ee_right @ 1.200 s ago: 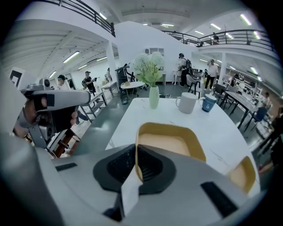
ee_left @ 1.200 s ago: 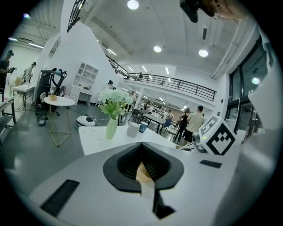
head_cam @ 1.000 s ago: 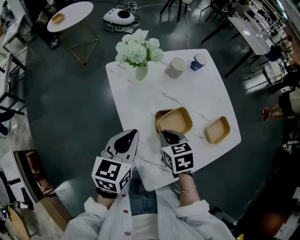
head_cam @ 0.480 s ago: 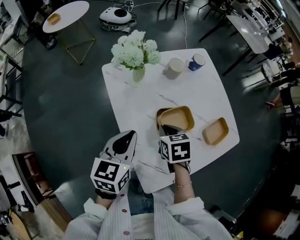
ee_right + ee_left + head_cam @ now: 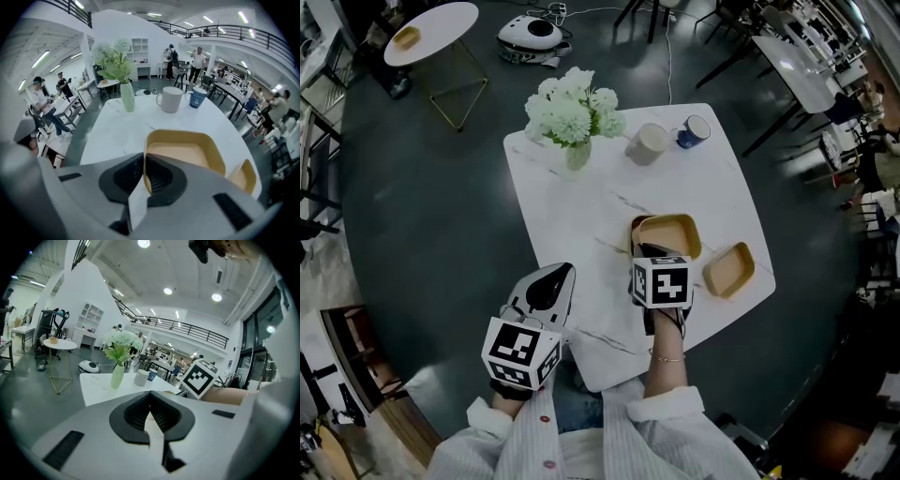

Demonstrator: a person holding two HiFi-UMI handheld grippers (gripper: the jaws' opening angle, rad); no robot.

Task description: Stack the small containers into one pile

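Fingers of the right gripper (image 5: 144, 173) pressed together on the near wall of a yellow container (image 5: 185, 154), one finger inside the rim and one outside. The container's open side faces up; whether its base touches the bench (image 5: 581, 216) cannot be told. In the head view the right gripper (image 5: 654, 251) reaches in from the near edge, and the held container (image 5: 668, 234) lies right of the bench's centre.

A second yellow container (image 5: 729, 270) sits apart from the first, to its right and near the right edge; in the right gripper view it (image 5: 243, 177) appears beside the held one, not touching it.

Fingers of the left gripper (image 5: 150, 408) closed on each other with nothing between them. This gripper (image 5: 559, 272) is at the near left edge of the bench.

Far side of the white, marbled bench: a vase of white flowers (image 5: 574, 117), a white mug (image 5: 648, 143) and a blue mug (image 5: 695, 130), the two mugs close together.
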